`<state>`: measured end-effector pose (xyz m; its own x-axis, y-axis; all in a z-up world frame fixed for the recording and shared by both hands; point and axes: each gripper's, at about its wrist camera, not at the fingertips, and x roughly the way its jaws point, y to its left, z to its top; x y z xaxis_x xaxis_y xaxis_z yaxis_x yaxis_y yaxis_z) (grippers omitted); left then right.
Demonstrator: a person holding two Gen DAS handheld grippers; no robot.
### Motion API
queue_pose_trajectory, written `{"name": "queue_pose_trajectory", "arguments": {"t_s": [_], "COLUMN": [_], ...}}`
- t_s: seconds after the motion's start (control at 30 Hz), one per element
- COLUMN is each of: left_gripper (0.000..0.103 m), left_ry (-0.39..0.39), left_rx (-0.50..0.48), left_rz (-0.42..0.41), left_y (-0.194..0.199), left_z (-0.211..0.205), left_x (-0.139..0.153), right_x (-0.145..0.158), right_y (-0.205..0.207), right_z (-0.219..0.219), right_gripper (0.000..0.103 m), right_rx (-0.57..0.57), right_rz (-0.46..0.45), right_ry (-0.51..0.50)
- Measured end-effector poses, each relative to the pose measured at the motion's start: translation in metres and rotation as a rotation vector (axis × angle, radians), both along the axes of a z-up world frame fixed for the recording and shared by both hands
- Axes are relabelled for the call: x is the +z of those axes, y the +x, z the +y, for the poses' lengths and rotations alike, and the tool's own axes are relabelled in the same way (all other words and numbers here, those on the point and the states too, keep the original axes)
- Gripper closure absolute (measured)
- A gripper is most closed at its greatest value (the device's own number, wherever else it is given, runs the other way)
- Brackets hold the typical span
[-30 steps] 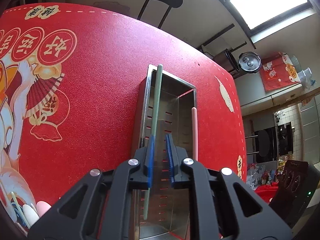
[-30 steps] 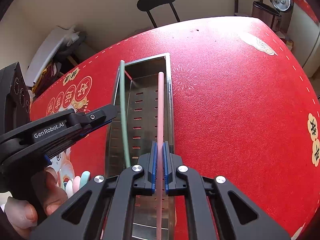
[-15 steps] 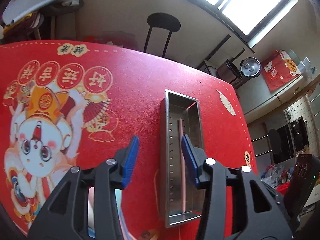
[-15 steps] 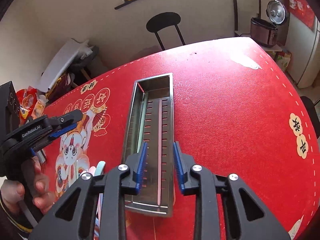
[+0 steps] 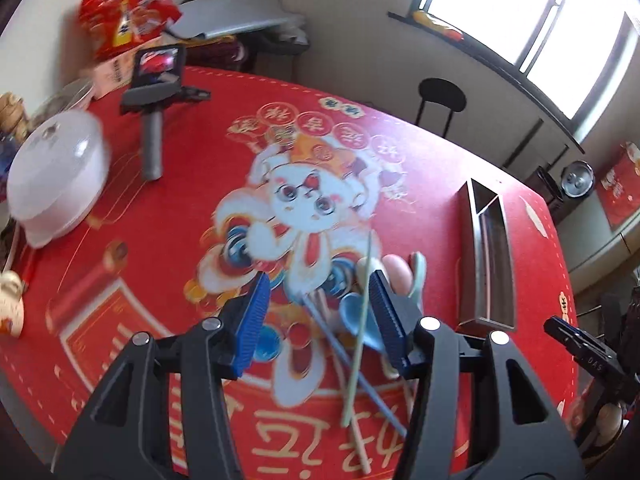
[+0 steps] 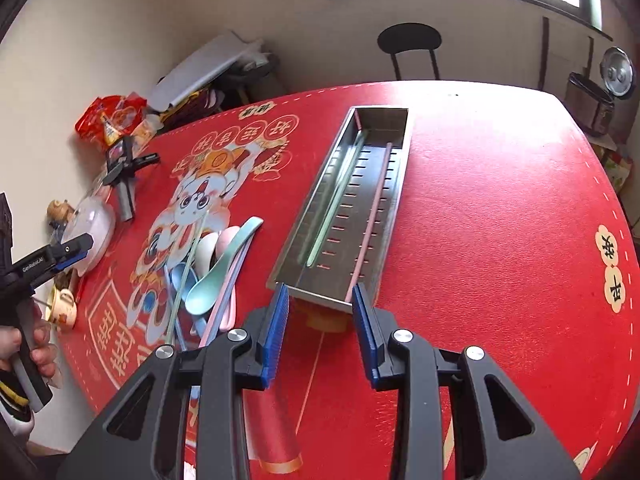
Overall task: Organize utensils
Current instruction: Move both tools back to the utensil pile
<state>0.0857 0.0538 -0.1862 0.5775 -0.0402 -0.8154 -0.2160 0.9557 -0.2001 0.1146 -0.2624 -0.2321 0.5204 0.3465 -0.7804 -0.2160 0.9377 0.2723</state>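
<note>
A steel tray (image 6: 380,118) lies on the red tablecloth with a green chopstick (image 6: 336,200) and a pink chopstick (image 6: 374,208) inside. My right gripper (image 6: 320,320) hovers just short of the tray's near end, its jaws opening with nothing between them. Left of the tray (image 5: 466,260) sits a pile of pastel spoons (image 5: 354,312) and loose chopsticks (image 5: 362,328). My left gripper (image 5: 318,314) hangs above that pile, jaws opening and empty. In the right wrist view the left gripper (image 6: 72,252) is at the left edge, held by a hand (image 6: 36,344).
A white domed lid (image 5: 56,176) and a phone on a stand (image 5: 154,92) sit at the table's far left, with snack bags (image 5: 120,12) behind. A small cup (image 6: 62,306) stands near the left edge. A black chair (image 6: 408,44) is beyond the table.
Both grippers let go of their chopsticks, which now lie in the tray, and their jaws spread. The right pulled back from the tray; the left swung left over the spoon pile.
</note>
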Motion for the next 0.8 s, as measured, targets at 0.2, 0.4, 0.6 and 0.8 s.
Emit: {"name": "queue_pose_trajectory", "arguments": {"t_s": [0.2, 0.4, 0.6, 0.8], "left_gripper": [0.051, 0.051, 0.051, 0.053], "left_ry": [-0.005, -0.039, -0.058, -0.099], "left_rx": [0.027, -0.014, -0.138, -0.31], "left_rz": [0.059, 0.041, 0.05, 0.066], "left_y": [-0.038, -0.041, -0.023, 0.009], "left_z": [0.014, 0.021, 0.035, 0.034], "left_x": [-0.028, -0.036, -0.044, -0.052], "right_x": [-0.005, -0.011, -0.016, -0.015], "right_y": [-0.012, -0.014, -0.009, -0.007], "right_z": [0.031, 0.055, 0.083, 0.11], "right_gripper": [0.071, 0.071, 0.071, 0.071], "right_rx": [0.063, 0.063, -0.013, -0.072], "right_rz": [0.03, 0.063, 0.103, 0.104], "right_ry": [0.0, -0.031, -0.058, -0.06]}}
